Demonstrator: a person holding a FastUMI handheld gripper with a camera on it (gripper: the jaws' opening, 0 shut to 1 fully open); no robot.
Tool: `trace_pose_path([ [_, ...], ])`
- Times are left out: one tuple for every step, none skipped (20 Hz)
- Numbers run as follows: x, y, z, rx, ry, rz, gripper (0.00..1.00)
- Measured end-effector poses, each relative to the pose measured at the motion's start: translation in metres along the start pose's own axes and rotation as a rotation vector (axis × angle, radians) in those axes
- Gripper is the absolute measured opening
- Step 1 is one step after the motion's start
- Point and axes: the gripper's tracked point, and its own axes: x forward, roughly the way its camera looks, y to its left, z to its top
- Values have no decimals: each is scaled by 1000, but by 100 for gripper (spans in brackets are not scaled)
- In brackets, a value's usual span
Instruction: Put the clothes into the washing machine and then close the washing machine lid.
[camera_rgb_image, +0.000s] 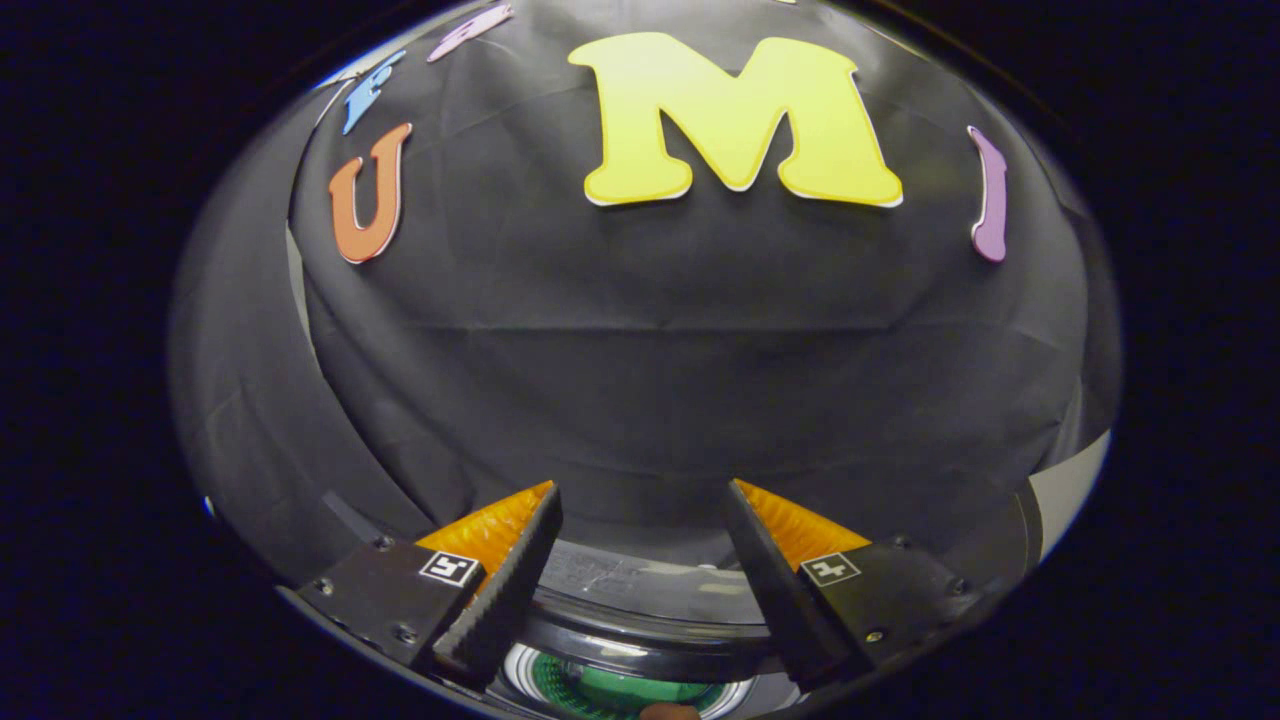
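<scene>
My gripper (642, 500) stands open, its two black fingers with orange backs spread wide and nothing between them. Below and between the fingers I see the washing machine (640, 640): a dark curved lid or rim just ahead, and under it the round drum opening (620, 690) with a shiny ring and something green inside. A small brownish bit shows at the drum's near edge; I cannot tell what it is. The fingers point over the machine toward the booth's black cloth wall.
The black cloth wall (680, 330) rises right behind the machine. A pale strip of surface (1075, 490) shows to the right of the right finger.
</scene>
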Motion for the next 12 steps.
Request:
trace_pose_path([
  [0,-1,0,-2,-9,-1,100],
  [0,-1,1,-5,-19,-2,100],
  [0,-1,1,-7,-28,-2,100],
  [0,-1,1,-9,-36,-3,100],
  [-1,-1,2,-11,-44,-5,100],
  [-1,-1,3,-13,-52,-5,100],
  [0,-1,3,-14,-61,-7,100],
  [0,-1,4,-17,-70,-7,100],
  [0,-1,4,-19,-80,-8,100],
  [0,-1,4,-22,-90,-9,100],
  [0,-1,5,-23,-97,-10,100],
  [0,-1,4,-23,-100,-12,100],
])
